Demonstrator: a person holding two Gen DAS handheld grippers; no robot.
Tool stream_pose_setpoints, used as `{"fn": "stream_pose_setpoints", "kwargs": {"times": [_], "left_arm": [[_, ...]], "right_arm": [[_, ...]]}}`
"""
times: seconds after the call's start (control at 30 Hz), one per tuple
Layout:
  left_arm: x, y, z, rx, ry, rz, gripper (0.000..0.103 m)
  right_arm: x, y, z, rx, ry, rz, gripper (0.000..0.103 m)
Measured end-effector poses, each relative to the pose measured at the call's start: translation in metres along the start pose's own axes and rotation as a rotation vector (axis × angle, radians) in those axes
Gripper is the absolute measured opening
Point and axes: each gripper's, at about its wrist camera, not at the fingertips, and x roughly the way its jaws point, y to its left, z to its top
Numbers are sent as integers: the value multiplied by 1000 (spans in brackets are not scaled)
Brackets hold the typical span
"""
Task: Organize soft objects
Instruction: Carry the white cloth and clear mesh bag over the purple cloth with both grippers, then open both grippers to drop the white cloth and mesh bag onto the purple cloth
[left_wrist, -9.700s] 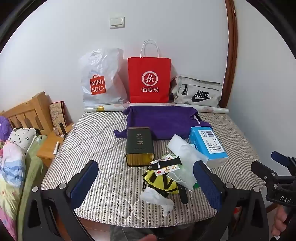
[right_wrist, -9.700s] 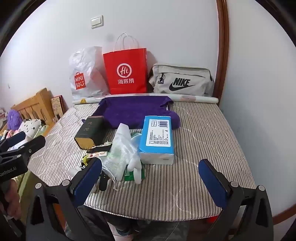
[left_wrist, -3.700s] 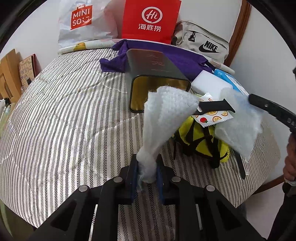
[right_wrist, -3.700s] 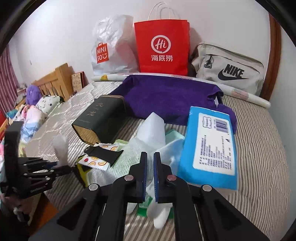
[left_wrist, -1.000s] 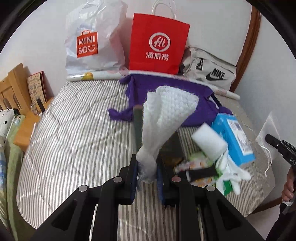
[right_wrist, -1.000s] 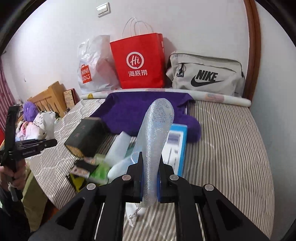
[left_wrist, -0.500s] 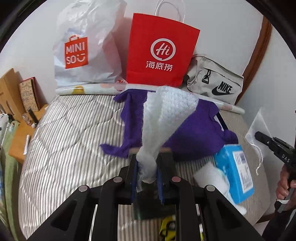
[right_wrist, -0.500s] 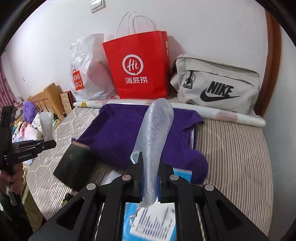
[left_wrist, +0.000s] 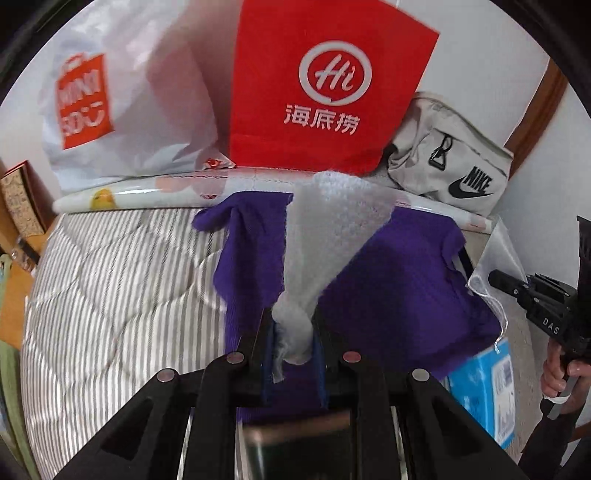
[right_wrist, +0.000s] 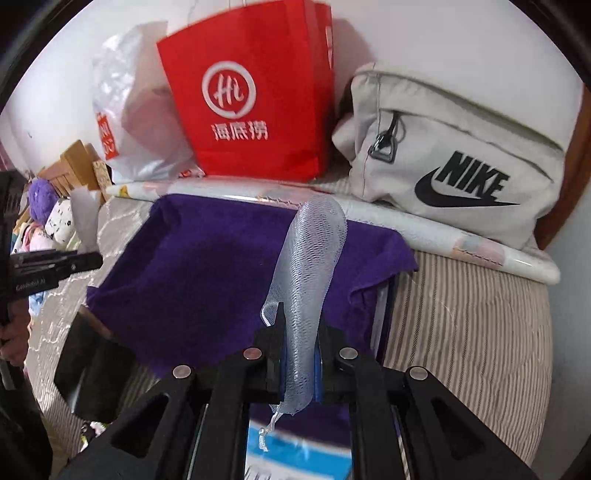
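While both soft pieces are already lifted and carried high over the bed (left_wrist: 103, 280), neither has been set down, so the sorting looks to be in its middle stretch. The left claw (left_wrist: 293, 341) is clamped on a white cloth (left_wrist: 332, 236), a nubbly, waffle-textured rag bunched at the pinch and fanning upward into a broad wedge. The right claw (right_wrist: 299, 354) is pinched on a mesh pouch (right_wrist: 314, 266), a sheer, pale netting tube that arches limply forward, its drawstring dangling beneath the grip. Both hang above a purple towel (right_wrist: 207, 266), plush and matte, spread over the striped quilted mattress near the wall; it seems the likely gathering spot, though that is only a guess. Behind it stand a stiff red paper bag (left_wrist: 325, 88), a crinkly white plastic bag (left_wrist: 129, 92), a canvas pouch (right_wrist: 454, 155) and a glossy rolled sheet (left_wrist: 147, 194). A blue packet (left_wrist: 491, 387) and a dark tin (right_wrist: 92, 373) lie near the towel's front edge. Release of both pieces remains, and whether other soft items wait lower down cannot be told.
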Motion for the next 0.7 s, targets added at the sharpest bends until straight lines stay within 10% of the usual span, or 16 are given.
{"fn": "stream_pose_setpoints", "kwargs": {"times": [0.7], "left_arm": [[90, 5, 36, -15, 177, 15, 18]], "right_arm": [[76, -18, 13, -14, 153, -23, 13]]}}
